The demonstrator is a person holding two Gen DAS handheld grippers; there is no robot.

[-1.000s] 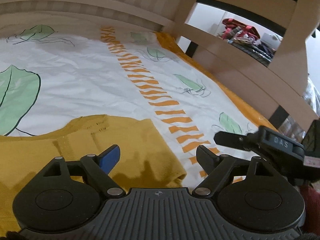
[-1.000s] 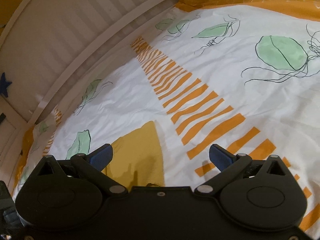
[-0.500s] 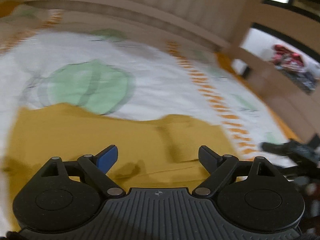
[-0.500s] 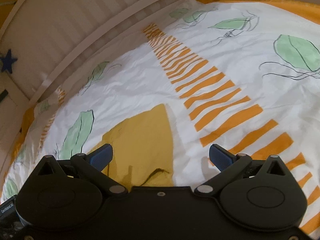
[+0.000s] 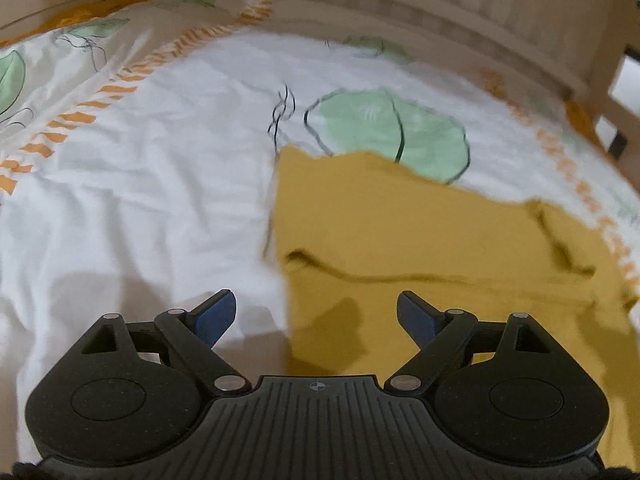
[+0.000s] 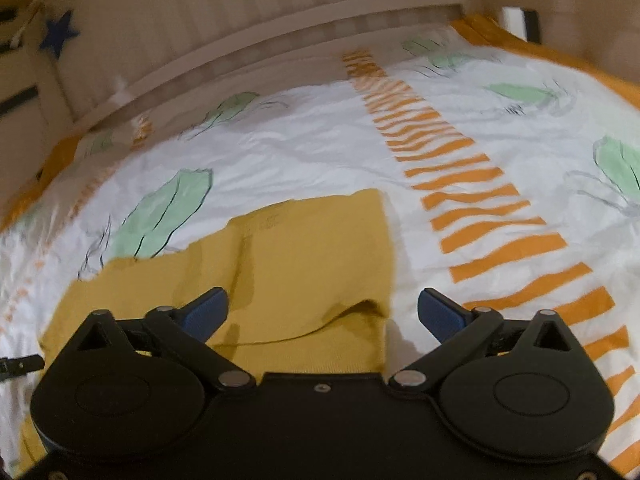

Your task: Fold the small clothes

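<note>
A small mustard-yellow garment lies flat on the white bedsheet, with a fold ridge across it. My left gripper hovers over the garment's left edge, jaws wide apart, nothing pinched between them. In the right wrist view the same garment fills the lower middle. My right gripper hangs above its right edge. Its jaws are closing but still stand wide, and the pads do not press the cloth. The tip of the left gripper shows at the left edge of that view.
The sheet carries green leaf prints and an orange striped band. A beige slatted bed rail curves around the far side, with a blue star on it. An orange mattress border runs at the right.
My left gripper swung left along the garment, from its right side to its left edge. My right gripper shifted so more of the garment lies under it, and its jaws narrowed slightly.
</note>
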